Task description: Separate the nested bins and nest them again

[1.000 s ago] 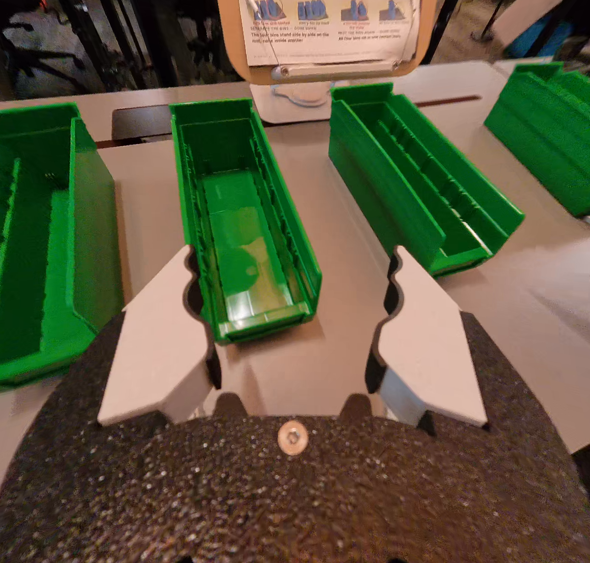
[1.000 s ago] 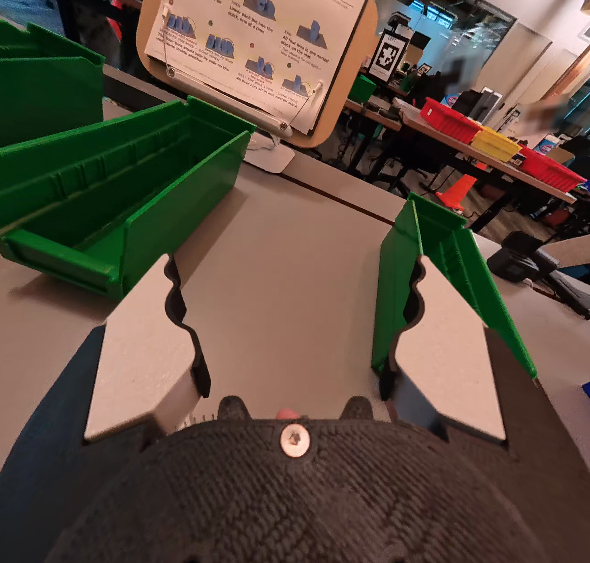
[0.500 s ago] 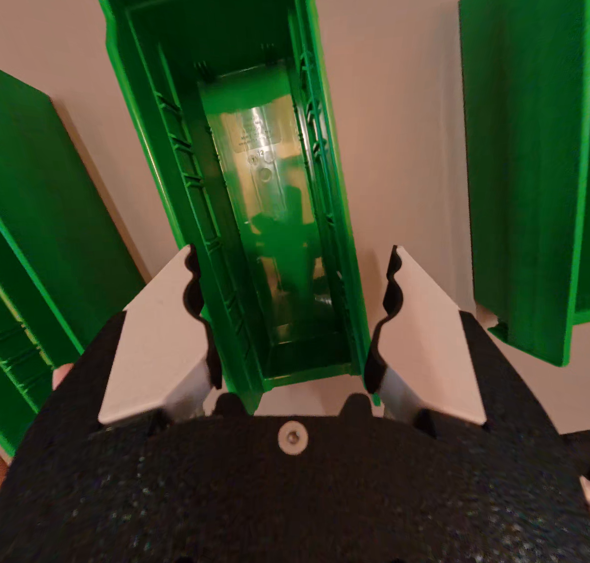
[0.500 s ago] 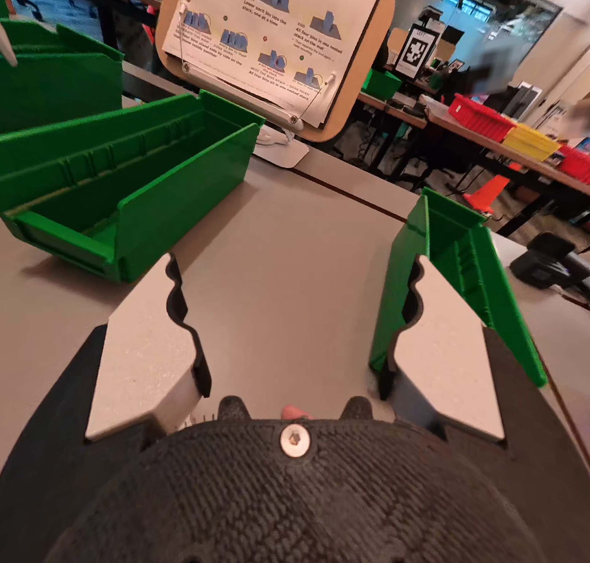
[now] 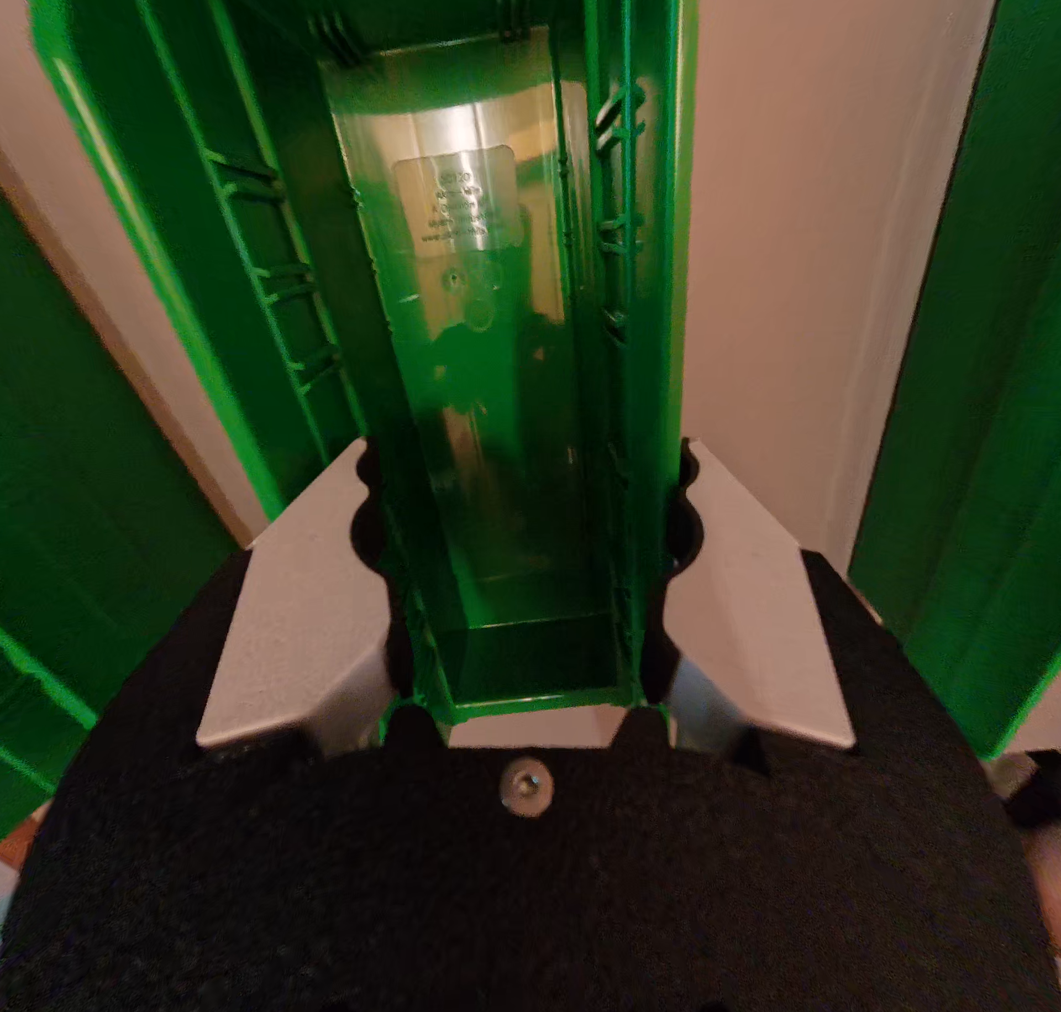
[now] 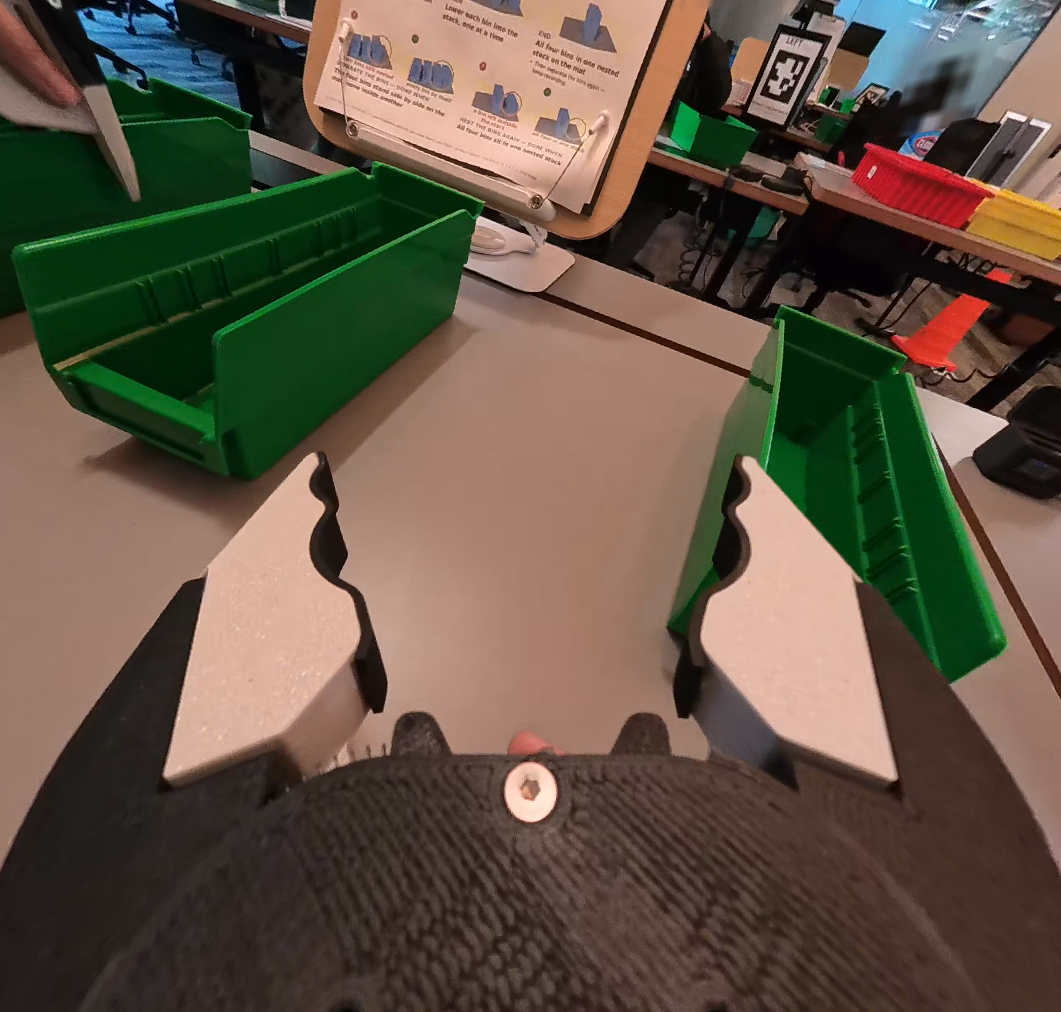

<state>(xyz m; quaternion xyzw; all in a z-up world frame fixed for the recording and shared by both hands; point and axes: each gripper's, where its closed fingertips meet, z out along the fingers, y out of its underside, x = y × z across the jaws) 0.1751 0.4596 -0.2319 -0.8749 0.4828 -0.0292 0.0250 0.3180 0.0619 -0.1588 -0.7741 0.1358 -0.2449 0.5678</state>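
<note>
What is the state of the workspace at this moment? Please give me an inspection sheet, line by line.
Surface: grey table, bare between the bins.
Job's things: green bins, all apart; one between the left tongs, the middle bin and the right bin on the table.
Clutter: instruction board on a white stand at the back.
Grippers: left tongs straddle the near end of the held bin, pads against its walls; right tongs open over bare table.
Cables: nothing seen on the table.
Surroundings: other tables with red and yellow trays, an orange cone.

Printed instruction sheet (image 6: 494, 60) on a clipboard, coded marker sign (image 6: 795, 74) behind, sticker (image 5: 456, 200) on bin floor (image 5: 482, 410).
</note>
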